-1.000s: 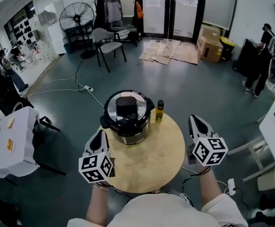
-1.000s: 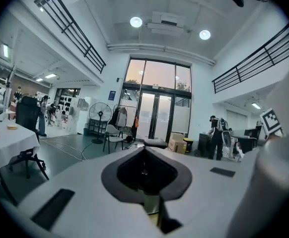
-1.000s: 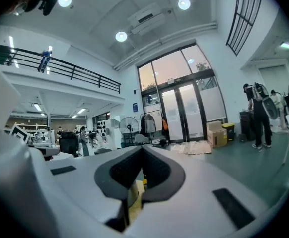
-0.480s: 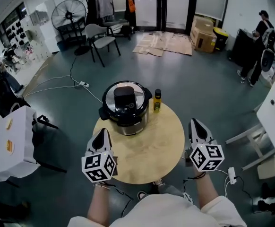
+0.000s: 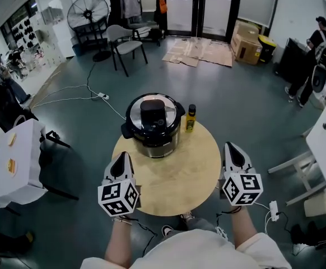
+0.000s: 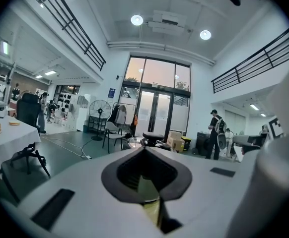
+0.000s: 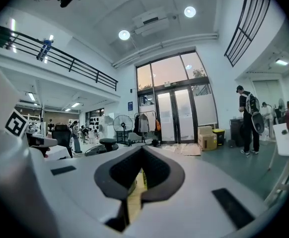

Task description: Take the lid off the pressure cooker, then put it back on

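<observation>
Head view: pressure cooker (image 5: pixel 153 126) stands on the far side of the round pale-wood bench (image 5: pixel 180 178). Its lid (image 5: pixel 153 115) is seated on top: shiny metal disc, chunky black handle, over a steel body. Small yellow bottle (image 5: pixel 190 118) is just beside it. Left tongs (image 5: pixel 120 160) and right tongs (image 5: pixel 232 149) are at the near edge, well apart from the cooker. This fits lid awaiting removal or already put back.
Left gripper view: tongs closed, empty, cooker ahead.
Right gripper view: tongs closed, empty, cooker off left.
</observation>
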`<state>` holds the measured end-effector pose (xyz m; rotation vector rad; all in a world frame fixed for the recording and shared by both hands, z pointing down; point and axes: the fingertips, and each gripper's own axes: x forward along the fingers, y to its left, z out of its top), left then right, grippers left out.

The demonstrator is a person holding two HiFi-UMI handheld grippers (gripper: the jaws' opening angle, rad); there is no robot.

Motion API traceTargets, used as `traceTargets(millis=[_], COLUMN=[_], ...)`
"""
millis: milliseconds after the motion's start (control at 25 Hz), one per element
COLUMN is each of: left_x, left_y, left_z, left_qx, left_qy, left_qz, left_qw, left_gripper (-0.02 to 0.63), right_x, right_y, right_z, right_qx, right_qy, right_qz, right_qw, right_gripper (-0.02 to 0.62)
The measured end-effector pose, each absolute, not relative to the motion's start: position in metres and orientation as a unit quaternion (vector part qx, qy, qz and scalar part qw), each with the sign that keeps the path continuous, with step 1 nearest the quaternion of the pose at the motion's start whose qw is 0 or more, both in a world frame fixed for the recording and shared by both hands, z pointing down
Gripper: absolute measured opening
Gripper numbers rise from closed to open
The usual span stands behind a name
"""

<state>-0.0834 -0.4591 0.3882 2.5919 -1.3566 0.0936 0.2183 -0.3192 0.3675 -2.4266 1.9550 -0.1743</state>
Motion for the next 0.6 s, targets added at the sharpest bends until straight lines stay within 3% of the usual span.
traceTargets(millis=[600], left_x=[-0.069], left_y=[-0.474], left_z=[0.399], left_qx=[0.877], left_qy=[-0.464], left_qz=[0.024], left_qw=[0.126], left_gripper=[-0.005], right_x=[0.228], right_y=[-0.34], right_z=[0.365], right_qx=[-0.769], right_qy=[0.637], right_qz=[-0.05], right_qw=[-0.011], right_gripper=[0.0])
